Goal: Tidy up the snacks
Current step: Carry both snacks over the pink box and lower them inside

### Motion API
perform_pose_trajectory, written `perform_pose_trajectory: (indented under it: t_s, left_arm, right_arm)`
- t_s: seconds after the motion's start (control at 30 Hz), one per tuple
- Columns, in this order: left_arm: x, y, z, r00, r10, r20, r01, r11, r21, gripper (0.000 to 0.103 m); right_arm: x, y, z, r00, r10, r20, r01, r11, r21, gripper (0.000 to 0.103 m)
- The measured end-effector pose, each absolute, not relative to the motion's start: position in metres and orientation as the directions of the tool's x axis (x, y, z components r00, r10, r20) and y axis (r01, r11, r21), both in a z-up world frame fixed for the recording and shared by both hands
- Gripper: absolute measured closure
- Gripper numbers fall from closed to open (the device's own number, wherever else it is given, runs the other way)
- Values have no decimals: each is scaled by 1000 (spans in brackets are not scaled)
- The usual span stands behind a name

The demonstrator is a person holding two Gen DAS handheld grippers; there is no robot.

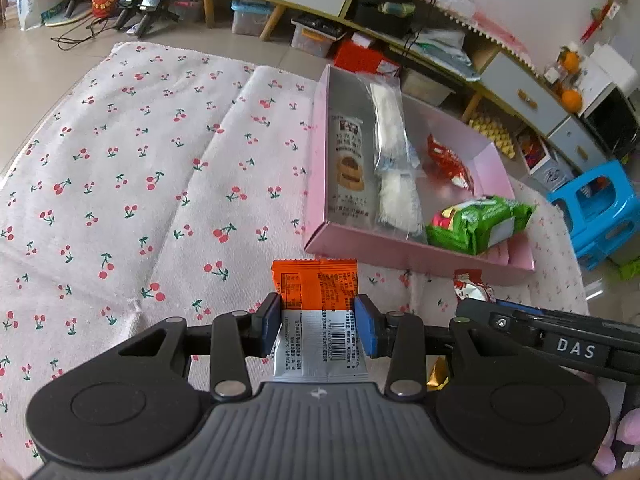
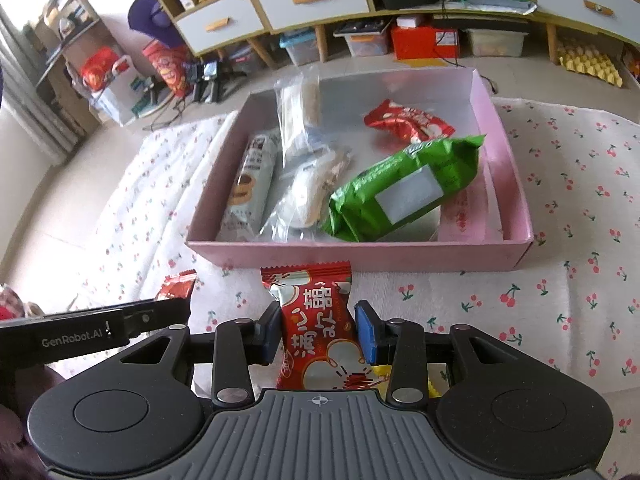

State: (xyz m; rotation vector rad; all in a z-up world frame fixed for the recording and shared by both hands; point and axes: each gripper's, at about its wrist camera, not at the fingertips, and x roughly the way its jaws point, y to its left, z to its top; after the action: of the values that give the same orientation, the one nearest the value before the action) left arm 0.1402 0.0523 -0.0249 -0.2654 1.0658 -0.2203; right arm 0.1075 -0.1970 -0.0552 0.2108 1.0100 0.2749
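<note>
Snack packets: light, crinkly, slippery film; best pinched across the flat middle, not the sealed ends.
Left gripper (image 1: 316, 324): pinches the orange-and-silver packet (image 1: 316, 304) between its blue pads, above the cherry-print cloth (image 1: 120, 160).
Right gripper (image 2: 318, 330): clamps the red packet (image 2: 316, 320) at mid-body.
Pink box (image 2: 360, 254): just beyond both grippers, holding the green packet (image 2: 404, 188), biscuit sleeve (image 2: 250, 184) and clear bags (image 2: 300, 128).
</note>
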Motion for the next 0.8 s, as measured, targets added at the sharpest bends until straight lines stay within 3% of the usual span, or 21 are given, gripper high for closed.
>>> perform_pose_trajectory:
  t_s: [0.8]
  left_arm:
    - [159,37,-7,582,-348,-735,35,913,-405,66]
  right_arm:
    - [113,-261,-18,691,271,-671,86,890,448,66]
